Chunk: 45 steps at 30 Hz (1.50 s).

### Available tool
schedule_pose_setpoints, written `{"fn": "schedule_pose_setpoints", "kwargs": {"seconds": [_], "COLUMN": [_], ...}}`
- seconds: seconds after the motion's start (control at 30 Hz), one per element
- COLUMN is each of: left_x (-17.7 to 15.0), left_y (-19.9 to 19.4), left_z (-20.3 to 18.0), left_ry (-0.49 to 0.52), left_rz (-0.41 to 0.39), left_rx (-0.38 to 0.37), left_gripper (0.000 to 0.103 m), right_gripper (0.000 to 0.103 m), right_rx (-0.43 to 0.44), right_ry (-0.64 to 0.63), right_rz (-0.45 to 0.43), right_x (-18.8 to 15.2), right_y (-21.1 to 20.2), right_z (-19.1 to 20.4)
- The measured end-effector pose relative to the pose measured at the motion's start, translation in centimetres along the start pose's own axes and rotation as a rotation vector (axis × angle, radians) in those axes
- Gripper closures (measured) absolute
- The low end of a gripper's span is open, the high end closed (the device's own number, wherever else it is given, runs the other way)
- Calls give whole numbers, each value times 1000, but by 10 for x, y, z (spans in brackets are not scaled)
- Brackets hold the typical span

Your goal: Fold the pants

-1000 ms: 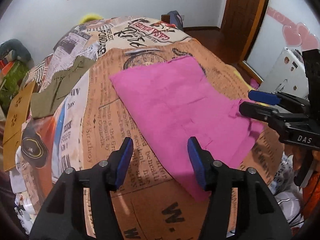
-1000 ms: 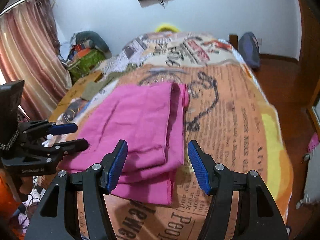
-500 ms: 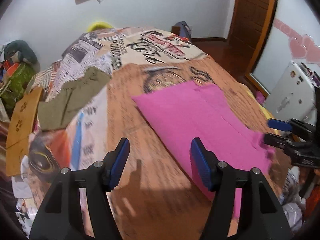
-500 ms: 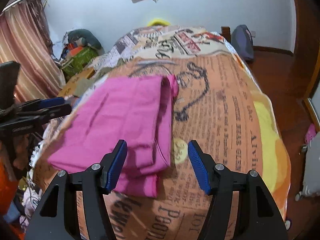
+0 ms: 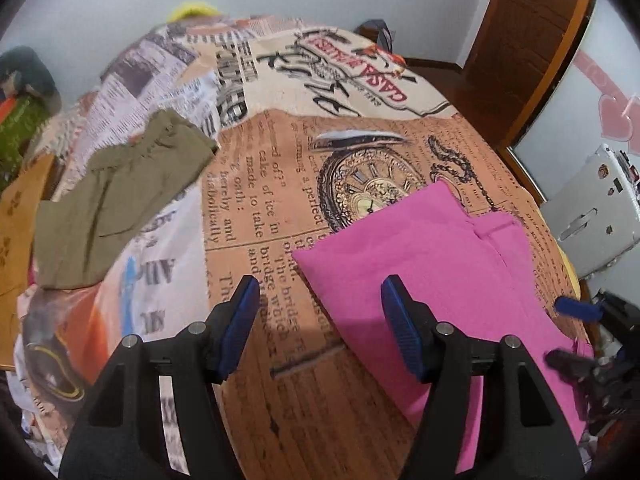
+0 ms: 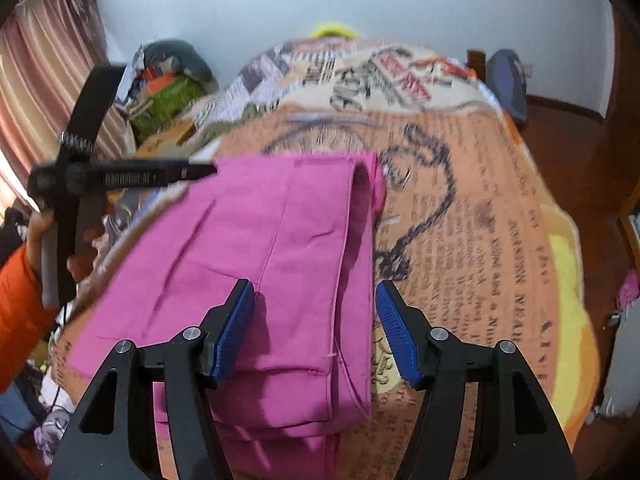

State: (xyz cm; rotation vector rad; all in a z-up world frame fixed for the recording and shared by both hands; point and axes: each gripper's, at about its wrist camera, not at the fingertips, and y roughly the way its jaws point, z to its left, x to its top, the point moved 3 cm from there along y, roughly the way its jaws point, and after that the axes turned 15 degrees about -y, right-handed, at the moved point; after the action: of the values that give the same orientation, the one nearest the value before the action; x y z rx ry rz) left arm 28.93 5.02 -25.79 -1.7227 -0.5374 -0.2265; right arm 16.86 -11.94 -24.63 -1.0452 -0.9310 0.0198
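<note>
Left wrist view: the left tongs (image 5: 320, 326) gape wide, holding nothing, at lower centre above the bed (image 5: 260, 208). The pink pants (image 5: 432, 264) lie flat at lower right; olive pants (image 5: 116, 204) sit at left.

Right wrist view: the right tongs (image 6: 316, 328) stand wide and empty over the pink pants (image 6: 256, 256), folded lengthwise at centre. The cloth looks soft, light and floppy; a pinch at the layered hem corners should serve best.

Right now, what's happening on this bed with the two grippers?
A person is folding pink pants on a bed with a newspaper-print bedspread. The pants lie folded lengthwise. The left gripper and the right gripper are both open and hold nothing, hovering over the pants. Olive-green pants lie apart on the bedspread.
</note>
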Motion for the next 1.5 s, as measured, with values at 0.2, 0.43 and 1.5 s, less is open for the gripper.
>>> {"fn": "schedule_pose_setpoints", "kwargs": {"seconds": [0.2, 0.43, 1.5], "left_x": [7, 6, -134], "left_y": [29, 29, -101], "left_z": [8, -1, 59], "left_ry": [-49, -13, -181], "left_rz": [71, 73, -98], "left_rx": [-70, -111, 26], "left_gripper": [45, 86, 99], "right_gripper": [43, 43, 43], "right_rx": [28, 8, -10], "right_ry": [25, 6, -102], "right_rz": [-6, -2, -1], "right_x": [-1, 3, 9], "right_y": [3, 0, 1], "right_z": [-8, -5, 49]}}
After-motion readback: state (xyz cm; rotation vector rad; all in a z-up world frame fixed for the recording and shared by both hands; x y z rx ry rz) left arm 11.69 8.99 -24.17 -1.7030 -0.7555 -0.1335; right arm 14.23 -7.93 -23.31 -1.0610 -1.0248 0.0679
